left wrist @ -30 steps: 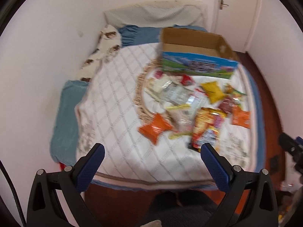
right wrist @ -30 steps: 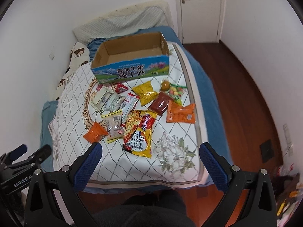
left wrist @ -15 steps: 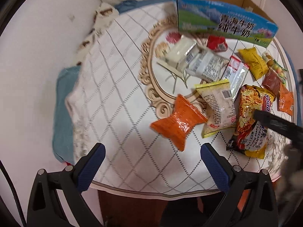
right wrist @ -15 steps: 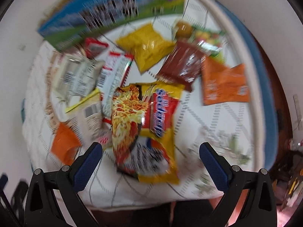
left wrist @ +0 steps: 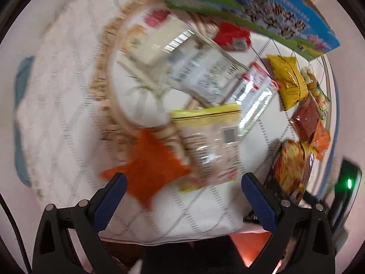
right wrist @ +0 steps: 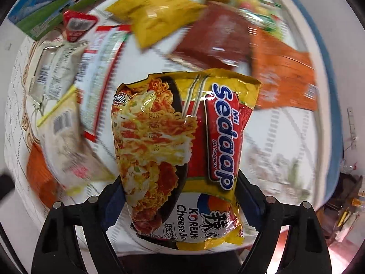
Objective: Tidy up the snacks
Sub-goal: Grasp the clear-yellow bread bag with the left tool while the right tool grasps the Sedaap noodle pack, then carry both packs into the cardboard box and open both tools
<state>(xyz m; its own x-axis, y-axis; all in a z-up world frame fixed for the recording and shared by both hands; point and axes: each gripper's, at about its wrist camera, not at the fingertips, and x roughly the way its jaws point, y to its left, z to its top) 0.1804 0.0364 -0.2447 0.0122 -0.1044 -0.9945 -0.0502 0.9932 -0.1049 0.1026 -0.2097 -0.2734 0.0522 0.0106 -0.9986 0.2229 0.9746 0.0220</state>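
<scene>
Both grippers dropped | right gripper (right wrist: 180, 194) fingers closing around noodle packet (right wrist: 182, 148), pads hidden | left gripper (left wrist: 182, 189) fingers apart

Bed (left wrist: 57, 105): white quilted cover with a grey diamond grid, a tan ornamental oval border (left wrist: 107, 52) and floral print. Blue sheet (right wrist: 328, 52) shows along the mattress edge. Reddish-brown wood floor (right wrist: 342, 253) at the bed's foot. Pale wall (right wrist: 352, 86) beside the bed. Even indoor light.
</scene>
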